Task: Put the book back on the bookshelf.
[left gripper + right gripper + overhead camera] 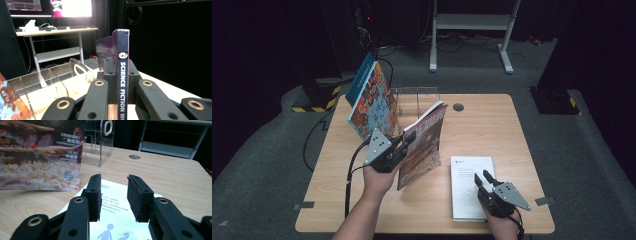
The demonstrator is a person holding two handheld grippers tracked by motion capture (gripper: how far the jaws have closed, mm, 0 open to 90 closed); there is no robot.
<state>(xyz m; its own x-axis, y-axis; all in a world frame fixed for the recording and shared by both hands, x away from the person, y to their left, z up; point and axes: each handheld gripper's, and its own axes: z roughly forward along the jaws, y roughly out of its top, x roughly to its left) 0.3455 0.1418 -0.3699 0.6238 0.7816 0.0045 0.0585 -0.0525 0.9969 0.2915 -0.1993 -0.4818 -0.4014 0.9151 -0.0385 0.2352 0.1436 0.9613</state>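
The thin paperback magazine with a dark blue spine reading "SCIENCE FICTION" (pixel 122 75) stands upright between the jaws of the left tongs (pixel 404 144), clamped at its spine; the jaws are closed tight on it. In the high view its brownish illustrated cover (pixel 424 145) rises from the wooden surface (pixel 492 125) with its lower edge down near the left hand (pixel 379 181), and the pages fan slightly at the top.

Just beyond the left tongs, behind the magazine, stands a clear acrylic book rack with dividers (pixel 414 100). On the far left side of those tongs a large book with a blue spine and a colourful patterned cover (pixel 371 100) leans in the rack's end.

The right tongs (pixel 482 179) are well apart from the magazine, to its right. Their jaws are parted with nothing between them, and they hover over a white book with printed text and small blue figures (pixel 117 220), which lies flat on the surface directly beneath them. Ahead of the right tongs, farther across the surface, a small round grey cable grommet (pixel 134 157) is set into the wood.
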